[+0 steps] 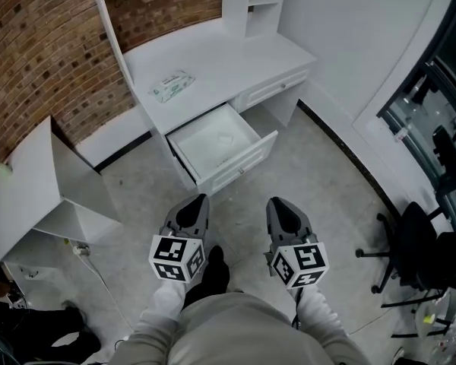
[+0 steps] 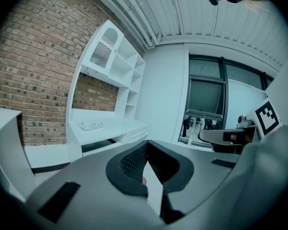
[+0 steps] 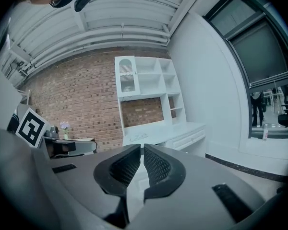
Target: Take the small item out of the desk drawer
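both grippers hang low in front of the person's legs, well short of the desk. the left gripper point(image 1: 196, 202) has its fingers pressed together with nothing between them. the right gripper point(image 1: 278, 204) shows only a thin slit between its fingers, also empty.

the drawer point(image 1: 239, 166) stands pulled out from under the surface point(image 1: 213, 55), so i judge the step in hand to be the reach into it. to do it well i would commit one gripper and spread its fingers before it crosses the drawer's front panel. i would come down from above rather than at a slant, staying clear of the surface's edge over the back of the drawer. the drawer floor looks smooth, so a sideways nudge could send the piece sliding. i'd straddle it squarely and close slowly. the packet of wipes point(image 1: 171, 84) on the surface is not what i'm after.

the small item point(image 1: 226, 137) lies on the drawer floor, roughly in the middle and apart from all the walls. it is pale, almost the same white as the drawer, and only a faint outline shows. it looks flat and light, but i cannot tell what it is.
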`<state>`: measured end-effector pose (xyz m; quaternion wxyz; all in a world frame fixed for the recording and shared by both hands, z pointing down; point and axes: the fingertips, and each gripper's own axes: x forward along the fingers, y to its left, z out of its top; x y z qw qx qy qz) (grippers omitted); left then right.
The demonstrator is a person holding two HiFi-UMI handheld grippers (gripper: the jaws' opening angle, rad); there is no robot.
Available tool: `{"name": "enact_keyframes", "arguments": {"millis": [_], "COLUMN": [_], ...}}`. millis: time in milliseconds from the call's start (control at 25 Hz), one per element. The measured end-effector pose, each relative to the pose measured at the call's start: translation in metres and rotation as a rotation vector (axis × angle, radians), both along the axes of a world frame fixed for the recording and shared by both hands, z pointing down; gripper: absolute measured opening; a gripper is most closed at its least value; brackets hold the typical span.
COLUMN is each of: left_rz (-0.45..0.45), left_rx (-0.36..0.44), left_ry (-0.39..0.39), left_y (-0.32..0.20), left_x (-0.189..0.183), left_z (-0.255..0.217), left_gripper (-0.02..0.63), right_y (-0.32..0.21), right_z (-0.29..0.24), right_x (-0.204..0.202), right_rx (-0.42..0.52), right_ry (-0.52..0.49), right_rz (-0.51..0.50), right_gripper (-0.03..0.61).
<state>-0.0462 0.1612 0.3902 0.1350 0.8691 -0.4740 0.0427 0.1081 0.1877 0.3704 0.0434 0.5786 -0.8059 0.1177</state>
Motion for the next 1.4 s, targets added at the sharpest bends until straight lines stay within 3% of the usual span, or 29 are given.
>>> {"name": "enact_keyframes", "arguments": {"millis": [720, 1400], "left_rz": [0.055, 0.032], "left_rx": [-0.001, -0.016], "left_ry": [0.022, 0.004], "left_y": [-0.102, -0.163], "left_x": [-0.044, -0.048], "left_z": [0.002, 0.015], "left_gripper": [0.017, 0.017], "right_y": [-0.106, -0.178], "right_z": [0.001, 0.009], "right_x": [-0.051, -0.054], "right_rx": [-0.033, -0.048], "right_ry": [0.003, -0.011], "right_rz": [-0.011, -0.073], "right_gripper": [0.089, 0.166]}}
